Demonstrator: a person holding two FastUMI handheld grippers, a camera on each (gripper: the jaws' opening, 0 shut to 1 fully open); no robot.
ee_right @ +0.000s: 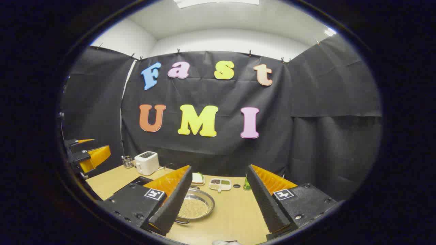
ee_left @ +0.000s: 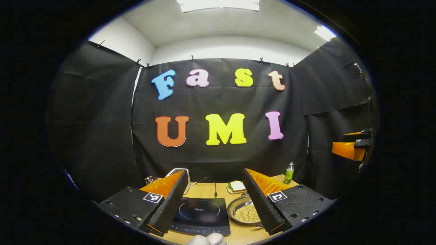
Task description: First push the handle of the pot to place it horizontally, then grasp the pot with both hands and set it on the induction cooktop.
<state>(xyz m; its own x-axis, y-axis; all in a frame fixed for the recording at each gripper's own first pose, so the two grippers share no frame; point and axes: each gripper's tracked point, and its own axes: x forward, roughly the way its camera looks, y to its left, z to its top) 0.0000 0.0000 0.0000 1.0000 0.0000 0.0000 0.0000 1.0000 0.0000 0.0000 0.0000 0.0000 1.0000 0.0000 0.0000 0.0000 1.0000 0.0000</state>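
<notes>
Fingers on both your left gripper (ee_left: pixel 214 204) and right gripper (ee_right: pixel 218 200) are spread, holding nothing. Your pot (ee_left: pixel 244 211) sits on the surface just right of the induction cooktop (ee_left: pixel 201 214); push its handle too hard and it could skid.

The pot (ee_left: pixel 246 211), a shallow round metal pan with a perforated bottom, is sitting upright on the worktop (ee_right: pixel 235 211) just right of the cooktop (ee_left: pixel 201 215). The cooktop, flat and black, is lying bare beside it.
</notes>
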